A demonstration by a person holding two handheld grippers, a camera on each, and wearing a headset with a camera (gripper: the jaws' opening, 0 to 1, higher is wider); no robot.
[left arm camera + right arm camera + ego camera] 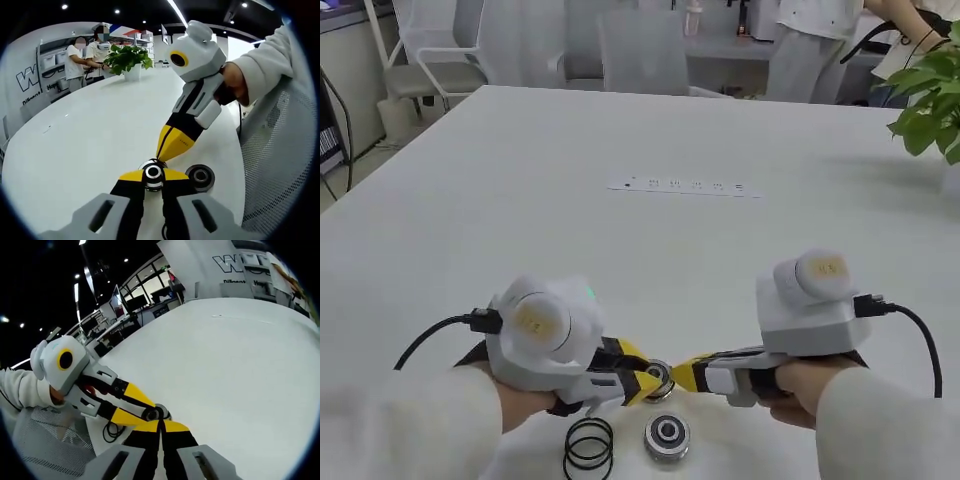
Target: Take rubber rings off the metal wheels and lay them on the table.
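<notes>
1. The wheel being worked on is a small, round, shiny metal piece with a dark hub. It is held just above the counter, near its front edge. Whether a rubber ring still sits on its rim is too small to tell.
2. The left gripper has its jaws clamped on this wheel. The right gripper has its jaws closed to a narrow point that touches the wheel's rim.
3. The step looks like peeling a ring off. The next move likely calls for the right tip to catch the thin, stretchy rubber and pull it away while the left grips firmly.
4. Thin black rings lie looped on the counter, just beside a second wheel.
5. The counter is smooth, white and matte.
</notes>
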